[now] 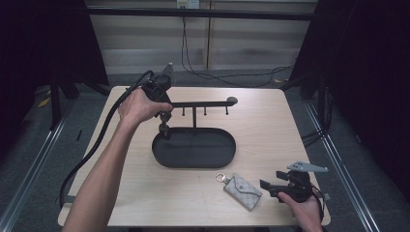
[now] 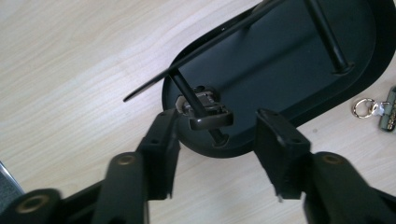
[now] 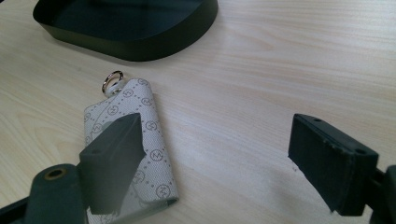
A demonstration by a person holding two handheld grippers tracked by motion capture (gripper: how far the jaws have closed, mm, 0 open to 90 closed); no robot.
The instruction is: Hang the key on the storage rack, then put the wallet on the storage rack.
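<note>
On pale woodgrain table [image 1: 270, 125], oval black tray [image 1: 194, 147] (matte)

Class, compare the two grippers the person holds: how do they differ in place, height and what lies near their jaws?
The left gripper is at the far left end of the black stand's crossbar, above the oval tray; the right gripper sits low at the table's near right edge. The left gripper's jaws flank a small metal clasp on a peg; the right gripper's are beside the patterned key pouch. Both are open and black.
</note>
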